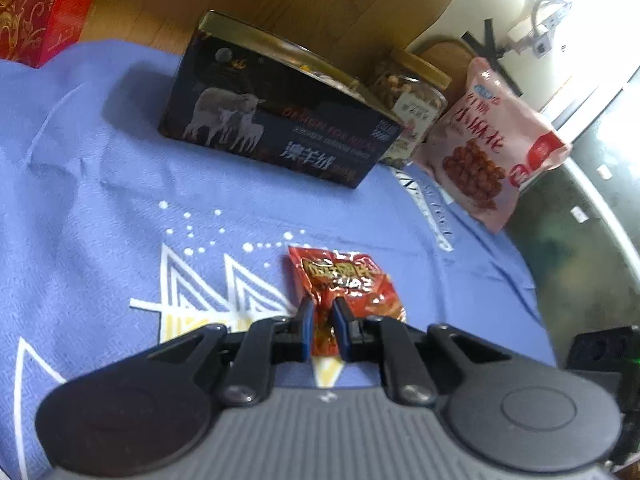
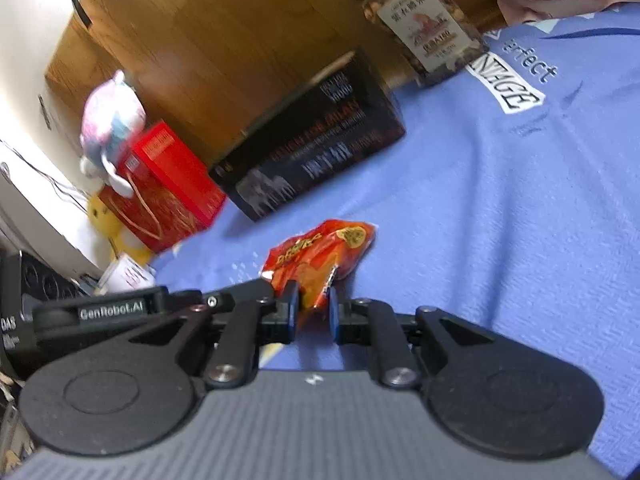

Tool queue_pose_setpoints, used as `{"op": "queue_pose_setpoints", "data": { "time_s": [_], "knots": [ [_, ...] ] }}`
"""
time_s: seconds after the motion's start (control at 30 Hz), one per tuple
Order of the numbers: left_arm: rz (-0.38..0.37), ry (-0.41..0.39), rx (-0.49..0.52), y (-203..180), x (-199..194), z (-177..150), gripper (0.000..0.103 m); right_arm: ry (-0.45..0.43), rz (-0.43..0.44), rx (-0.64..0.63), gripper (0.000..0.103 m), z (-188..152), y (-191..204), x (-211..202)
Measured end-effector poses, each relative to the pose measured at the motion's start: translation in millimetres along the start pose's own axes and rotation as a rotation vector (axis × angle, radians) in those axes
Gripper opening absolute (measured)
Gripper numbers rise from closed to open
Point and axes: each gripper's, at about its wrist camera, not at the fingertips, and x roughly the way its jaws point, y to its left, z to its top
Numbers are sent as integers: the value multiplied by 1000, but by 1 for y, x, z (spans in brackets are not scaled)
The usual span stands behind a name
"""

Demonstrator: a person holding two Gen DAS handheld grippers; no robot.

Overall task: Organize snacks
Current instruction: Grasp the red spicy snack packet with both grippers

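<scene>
Ahead of both tools the blue cloth [image 1: 100, 208] lies open up to a dark box [image 1: 276, 120] at its far edge, with a nut jar [image 2: 424, 28] and a pink snack bag [image 1: 492, 148] beside the box. The left gripper [image 1: 322, 304] points down at a slant, clenched on the near end of a small red snack packet [image 1: 344, 280] resting on the cloth. The right gripper [image 2: 312, 296], angled lower and flatter, pinches the same packet's edge. A red box [image 2: 164, 184] stands off to its left.
</scene>
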Motion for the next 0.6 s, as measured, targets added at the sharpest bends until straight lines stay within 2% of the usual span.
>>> {"op": "queue_pose_setpoints", "data": {
  "time_s": [0.1, 0.17, 0.2, 0.23, 0.37, 0.6],
  "knots": [
    [1, 1, -14, 2, -2, 1, 16, 12, -1, -19, 21, 0, 2, -2],
    [-41, 9, -49, 8, -3, 3, 29, 6, 18, -12, 26, -2, -2, -5],
    [-83, 14, -73, 11, -3, 4, 44, 1, 29, 0, 27, -3, -4, -7],
    [-118, 18, -101, 14, -3, 5, 51, -4, 34, 12, 29, -3, -6, -9],
    [-81, 6, -86, 7, 0, 6, 48, -23, 36, 52, 31, -2, -12, -13],
    [-46, 0, -83, 4, -2, 7, 48, -44, 18, 91, 31, -2, -15, -19]
  ]
}}
